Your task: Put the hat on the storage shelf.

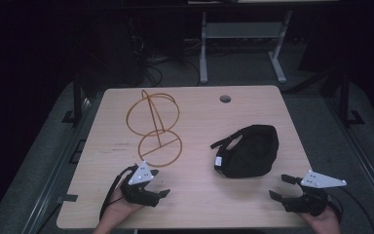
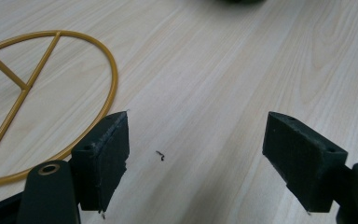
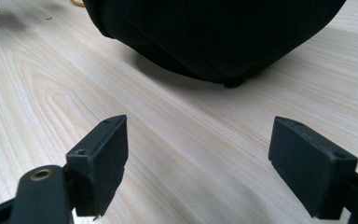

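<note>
We see a pale wood-grain desk (image 1: 195,122) with a round cable hole (image 1: 225,99) near its far edge. A gold wire stand of two hoops joined by thin rods (image 1: 155,126) sits left of centre; a soft black fabric cap with a strap (image 1: 247,151) lies to the right, well apart from it. Our left tongs (image 1: 159,183) hover just beside the nearer hoop, jaws spread wide over bare wood with a small dark speck (image 2: 160,156). Our right tongs (image 1: 282,187) gape empty near the cap, whose top is cut off in the right gripper view. Beyond the desk, the floor is dim.
</note>
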A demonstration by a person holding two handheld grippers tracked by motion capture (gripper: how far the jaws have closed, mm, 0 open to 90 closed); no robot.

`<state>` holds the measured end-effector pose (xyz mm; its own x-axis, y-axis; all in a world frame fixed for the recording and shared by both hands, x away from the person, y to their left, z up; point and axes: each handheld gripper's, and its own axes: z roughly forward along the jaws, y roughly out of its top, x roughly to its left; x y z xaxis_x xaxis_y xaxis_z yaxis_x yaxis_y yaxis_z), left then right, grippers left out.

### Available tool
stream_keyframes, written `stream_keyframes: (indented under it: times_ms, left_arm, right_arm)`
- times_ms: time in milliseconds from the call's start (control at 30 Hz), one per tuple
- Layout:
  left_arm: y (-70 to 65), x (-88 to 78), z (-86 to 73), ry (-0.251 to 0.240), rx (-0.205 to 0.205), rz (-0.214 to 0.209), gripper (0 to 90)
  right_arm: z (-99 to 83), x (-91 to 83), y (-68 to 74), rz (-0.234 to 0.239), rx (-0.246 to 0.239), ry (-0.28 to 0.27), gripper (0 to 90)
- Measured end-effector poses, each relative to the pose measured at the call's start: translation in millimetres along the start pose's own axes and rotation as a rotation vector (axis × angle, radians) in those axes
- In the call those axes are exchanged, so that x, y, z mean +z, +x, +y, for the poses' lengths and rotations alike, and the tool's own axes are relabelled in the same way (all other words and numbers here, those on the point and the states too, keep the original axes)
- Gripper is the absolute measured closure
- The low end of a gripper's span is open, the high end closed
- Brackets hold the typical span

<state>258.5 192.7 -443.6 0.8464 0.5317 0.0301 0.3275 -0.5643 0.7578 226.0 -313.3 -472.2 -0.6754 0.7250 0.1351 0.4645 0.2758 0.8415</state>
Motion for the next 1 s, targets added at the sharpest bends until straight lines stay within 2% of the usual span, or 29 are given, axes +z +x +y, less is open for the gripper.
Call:
stream_keyframes:
  times_ms: [133, 200, 433, 533, 600, 767, 800, 833, 933, 1000]
  left_arm:
    - [-1.6, 2.3, 1.1, -0.002, -0.010, -0.003, 22.4]
    - [-3.0, 4.5, 2.7, 0.016, -0.002, -0.004, 22.4]
    - [-6.5, 4.7, 9.5, -0.016, -0.034, -0.021, 21.5]
    - [-10.5, 3.4, 19.0, -0.041, -0.008, -0.020, 20.3]
    - [-12.6, 4.1, 24.7, -0.056, -0.008, -0.030, 19.6]
    - [-19.6, 7.8, 35.2, -0.056, 0.005, -0.061, 18.2]
    - [-24.1, 9.6, 40.3, -0.046, 0.034, -0.068, 18.2]
    - [-25.8, 10.3, 43.1, -0.040, 0.043, -0.074, 18.2]
    - [-29.2, 13.4, 48.8, -0.049, 0.051, -0.085, 18.0]
    - [-32.5, 18.6, 59.5, -0.056, 0.067, -0.103, 18.1]
  right_arm:
    - [-1.2, 0.6, -1.1, 0.003, 0.013, 0.004, 19.0]
    - [-1.5, -0.5, -2.3, 0.007, 0.010, 0.001, 19.0]
    - [-2.0, -3.4, -4.2, 0.006, 0.018, -0.010, 19.0]
    - [-0.4, -3.9, -3.3, 0.008, 0.018, -0.019, 18.8]
    - [0.1, -3.6, -2.5, 0.005, 0.015, -0.008, 18.3]
    - [-0.3, -4.2, -1.7, 0.000, 0.015, -0.009, 17.9]
    - [0.0, -3.7, -1.7, 0.000, 0.020, -0.011, 17.3]
    - [0.3, -3.6, -1.6, 0.000, 0.018, -0.010, 17.3]
    - [0.7, -2.9, -1.4, 0.003, 0.007, -0.013, 17.3]
    - [0.6, -2.7, -0.2, 0.005, 0.001, -0.012, 17.3]
